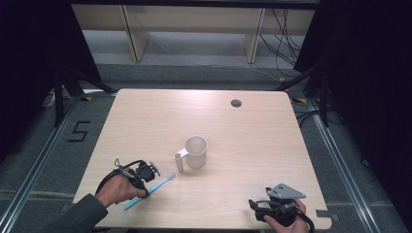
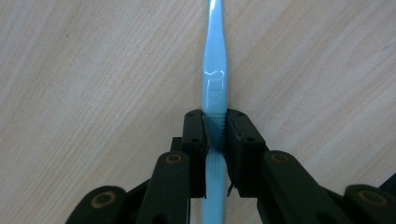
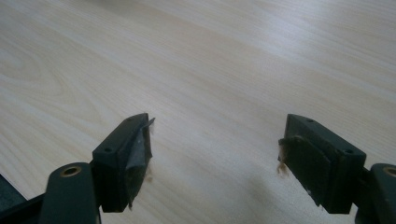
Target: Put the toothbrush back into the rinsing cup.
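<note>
1. Slim light-blue plastic toothbrush lies near-left on pale wood surface; light, stiff, prob. slippery.
2. Left tongs clenched on handle mid-shaft, good hold pt.
3. Right tongs released, near-right.

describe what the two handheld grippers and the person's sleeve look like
Both grippers are black. The left gripper trails a thin black cable that loops over the hand; its black fingers end in blocky pads with small screw holes, on arms with brass-coloured pivots. The right gripper carries a grey three-cornered plate on top; its finger pads look worn and frayed. The left forearm wears a dark grey-green sleeve.
</note>
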Tool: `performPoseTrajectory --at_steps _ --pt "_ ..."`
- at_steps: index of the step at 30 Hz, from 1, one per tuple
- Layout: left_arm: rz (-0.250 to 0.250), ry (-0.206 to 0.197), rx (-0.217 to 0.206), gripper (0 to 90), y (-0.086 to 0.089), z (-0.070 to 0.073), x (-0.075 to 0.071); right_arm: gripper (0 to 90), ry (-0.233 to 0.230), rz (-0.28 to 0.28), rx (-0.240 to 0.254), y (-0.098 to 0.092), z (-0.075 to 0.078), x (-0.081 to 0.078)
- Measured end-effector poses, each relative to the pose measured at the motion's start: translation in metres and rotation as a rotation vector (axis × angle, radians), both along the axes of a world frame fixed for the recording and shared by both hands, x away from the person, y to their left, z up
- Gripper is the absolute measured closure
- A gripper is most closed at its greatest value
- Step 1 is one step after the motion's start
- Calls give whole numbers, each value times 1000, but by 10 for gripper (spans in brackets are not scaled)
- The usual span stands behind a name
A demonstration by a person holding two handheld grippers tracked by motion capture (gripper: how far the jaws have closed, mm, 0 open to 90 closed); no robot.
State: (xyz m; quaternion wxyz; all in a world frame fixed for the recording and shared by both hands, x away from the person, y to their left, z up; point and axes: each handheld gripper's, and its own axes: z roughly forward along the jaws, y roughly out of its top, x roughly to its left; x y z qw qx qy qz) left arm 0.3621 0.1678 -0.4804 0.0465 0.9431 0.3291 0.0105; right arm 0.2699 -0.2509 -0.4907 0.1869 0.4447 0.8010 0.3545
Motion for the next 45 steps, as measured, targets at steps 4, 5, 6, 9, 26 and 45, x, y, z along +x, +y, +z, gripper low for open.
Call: performPoseTrajectory --at_steps 4,5,6,9,26,45 --pt "5 10 13 777 -2 0 1 248 -4 4 1 0 0 0" --pt "5 14 19 775 -3 0 2 249 4 2 1 0 0 0" --pt "3 20 26 775 -3 0 3 249 -7 10 -7 -1 -1 1" --pt "13 28 34 774 -5 0 4 249 -13 13 -7 0 -1 1" --pt "-58 14 41 785 -6 1 3 251 16 15 15 0 -2 1" --pt "29 -278 -218 785 38 70 -6 251 -1 -10 7 -2 -2 1"
